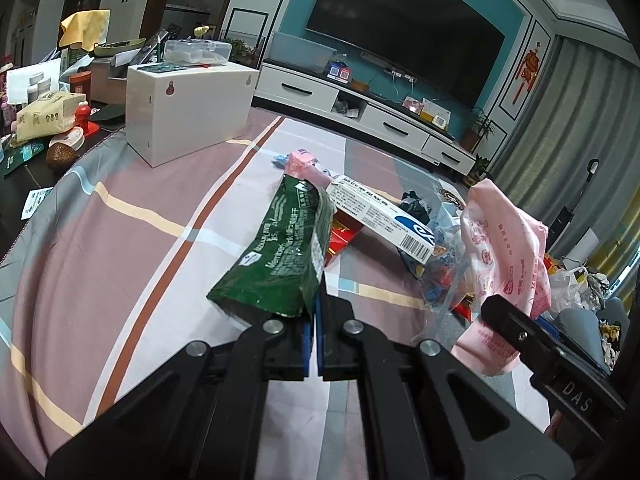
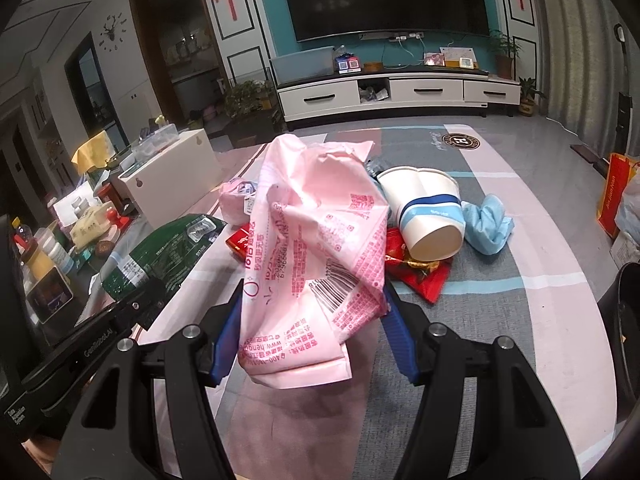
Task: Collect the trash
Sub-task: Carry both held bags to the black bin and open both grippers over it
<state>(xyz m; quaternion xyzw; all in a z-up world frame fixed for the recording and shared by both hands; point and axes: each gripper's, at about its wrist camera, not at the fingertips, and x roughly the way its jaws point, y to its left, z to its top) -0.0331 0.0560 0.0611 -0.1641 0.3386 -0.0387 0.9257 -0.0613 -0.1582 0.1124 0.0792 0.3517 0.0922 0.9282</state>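
Observation:
My left gripper (image 1: 318, 308) is shut on the near edge of a green snack bag (image 1: 280, 252) that lies on the striped cloth; the bag also shows in the right wrist view (image 2: 160, 252). My right gripper (image 2: 312, 312) has its jaws wide apart, with a crumpled pink plastic wrapper (image 2: 316, 248) hanging between them; whether the pads press on it is unclear. The wrapper also shows in the left wrist view (image 1: 504, 256). A trash pile lies beyond: white medicine box (image 1: 384, 220), red wrappers (image 2: 420, 276), paper cups (image 2: 428, 212), blue mask (image 2: 488, 220), small pink packet (image 1: 304, 164).
A white box (image 1: 188, 112) stands at the table's far left, with cluttered bottles and packets (image 1: 48, 116) beyond it. A dark bin edge (image 2: 624, 320) sits at the right. A TV cabinet (image 2: 400, 92) lines the far wall.

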